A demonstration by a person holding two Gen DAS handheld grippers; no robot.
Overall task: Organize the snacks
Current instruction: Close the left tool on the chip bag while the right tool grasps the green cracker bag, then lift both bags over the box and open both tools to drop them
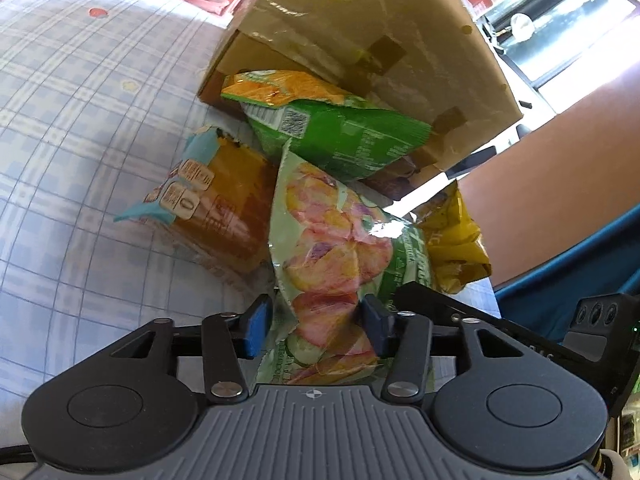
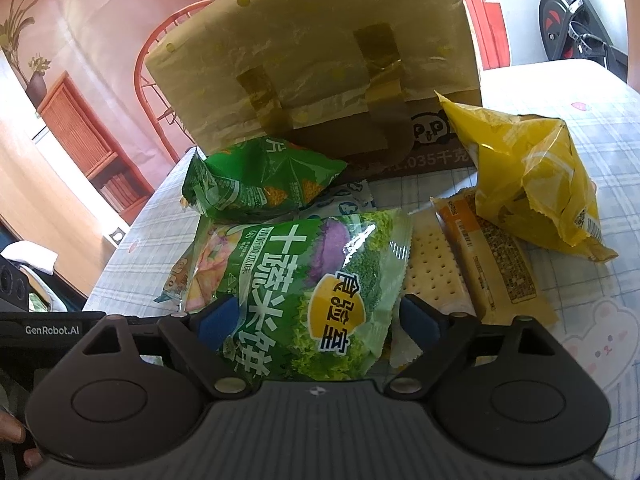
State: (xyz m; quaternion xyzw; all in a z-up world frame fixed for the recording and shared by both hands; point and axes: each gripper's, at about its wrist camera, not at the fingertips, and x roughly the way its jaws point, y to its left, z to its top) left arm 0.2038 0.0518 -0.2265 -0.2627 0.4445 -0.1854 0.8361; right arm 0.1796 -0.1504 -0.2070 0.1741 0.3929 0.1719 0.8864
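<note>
The snack bags are glossy plastic film that crinkles and catches glare: the pale green rice cracker bag [image 2: 304, 280], the darker green chip bag [image 2: 256, 184] and the yellow bag [image 2: 528, 184]. Behind them, the cardboard box [image 2: 320, 60] is matt brown, patched with shiny tape. The desk wears a soft checked cloth [image 1: 80, 120]; the fingers [image 1: 256, 320] carry smooth blue pads on matt black plastic.
</note>
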